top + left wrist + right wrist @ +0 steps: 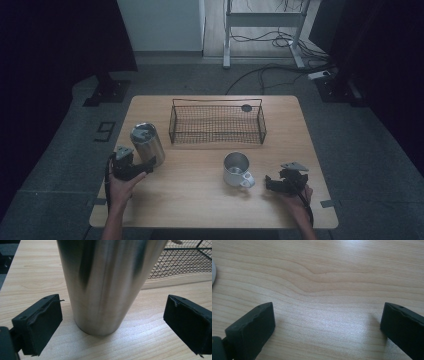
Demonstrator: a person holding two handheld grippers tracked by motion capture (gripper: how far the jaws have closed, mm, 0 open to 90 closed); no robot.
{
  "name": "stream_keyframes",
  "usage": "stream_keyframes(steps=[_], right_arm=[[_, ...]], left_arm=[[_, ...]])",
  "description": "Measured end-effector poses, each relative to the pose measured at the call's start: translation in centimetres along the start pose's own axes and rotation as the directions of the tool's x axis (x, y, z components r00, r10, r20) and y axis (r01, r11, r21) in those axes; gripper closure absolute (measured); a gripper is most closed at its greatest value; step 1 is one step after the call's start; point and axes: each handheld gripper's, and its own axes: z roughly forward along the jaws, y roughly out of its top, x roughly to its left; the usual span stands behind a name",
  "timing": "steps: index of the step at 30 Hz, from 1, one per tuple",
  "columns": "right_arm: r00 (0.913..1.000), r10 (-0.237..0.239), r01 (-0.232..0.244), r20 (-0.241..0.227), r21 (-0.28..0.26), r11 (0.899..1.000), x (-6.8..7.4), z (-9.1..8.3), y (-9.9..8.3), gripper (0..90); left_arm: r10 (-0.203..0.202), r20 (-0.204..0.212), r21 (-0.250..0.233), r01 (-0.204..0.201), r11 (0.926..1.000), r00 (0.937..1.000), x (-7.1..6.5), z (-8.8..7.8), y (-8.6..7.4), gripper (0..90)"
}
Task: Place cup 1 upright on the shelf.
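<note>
On the wooden table point(200, 195), near its left edge, a steel tumbler point(148, 141) stands upright between the jaws of the left gripper point(111, 322) — jaws spread wide, neither pad touching it (bare wood shows on both sides). Right gripper point(328, 327) rests released beside a metal mug point(237, 169); a wire basket point(217, 125) sits behind.

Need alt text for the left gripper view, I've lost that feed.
A tall brushed-steel tumbler stands upright on the light wooden table, between the left gripper's open black jaws, which don't touch it. A black wire-mesh basket sits behind at upper right.
</note>
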Motion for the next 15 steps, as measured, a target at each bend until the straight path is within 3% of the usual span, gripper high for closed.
stream_keyframes(steps=[10, 15], right_arm=[[1.0000, 0.000, 0.000, 0.000, 0.000, 1.000, 0.0, 0.0, 0.0, 0.0], [1.0000, 0.000, 0.000, 0.000, 0.000, 1.000, 0.0, 0.0, 0.0, 0.0]], left_arm=[[0.015, 0.001, 0.021, -0.015, 0.9997, 0.9999, 0.0, 0.7, 0.7, 2.2], [0.021, -0.006, 0.005, -0.021, 0.9998, 0.9998, 0.1, 1.1, 1.1, 2.5]])
